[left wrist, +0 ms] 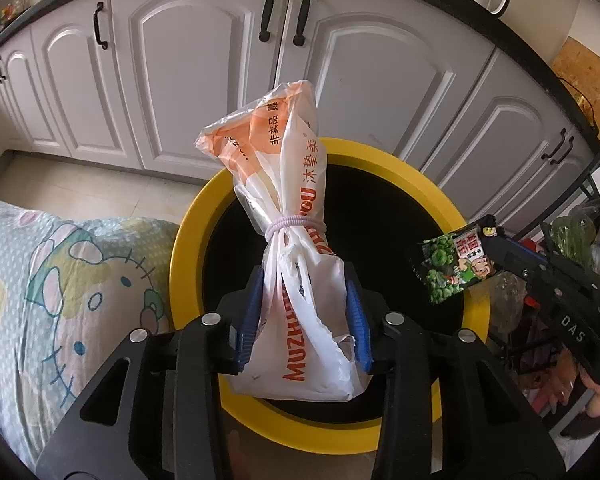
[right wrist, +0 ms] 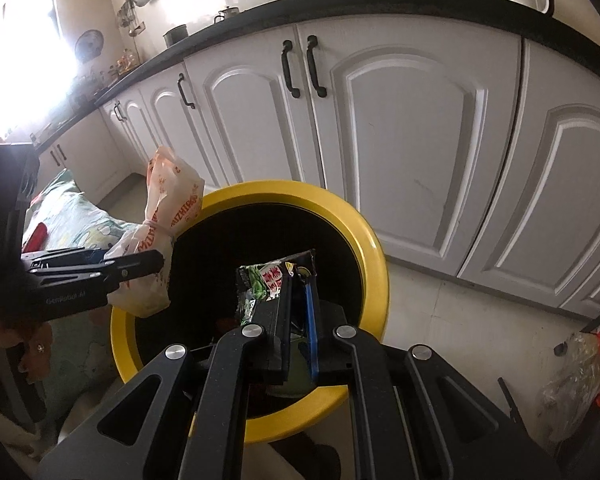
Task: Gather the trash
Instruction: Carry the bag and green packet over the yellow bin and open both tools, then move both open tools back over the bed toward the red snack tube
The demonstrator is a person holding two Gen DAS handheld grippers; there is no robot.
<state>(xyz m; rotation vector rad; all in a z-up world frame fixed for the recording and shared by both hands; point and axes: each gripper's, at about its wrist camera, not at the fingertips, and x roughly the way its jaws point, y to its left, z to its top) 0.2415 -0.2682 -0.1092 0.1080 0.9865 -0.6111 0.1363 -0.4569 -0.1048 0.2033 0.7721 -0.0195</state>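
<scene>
Both over yellow bin: left gripper clamps tied bag, right gripper pinches snack pkt.

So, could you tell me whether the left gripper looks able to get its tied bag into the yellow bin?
Probably yes: the left gripper holds the bag above the bin, whose mouth looks unobstructed.

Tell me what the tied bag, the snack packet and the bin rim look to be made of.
Tied bag: thin plastic film, white with orange print; it crumples and lets light through, cinched by a pale elastic band. Snack packet: glossy printed film, probably foil-lined, since a silvery inner face shows in the right wrist view. Bin rim: smooth, slightly glossy yellow, likely moulded plastic.
</scene>
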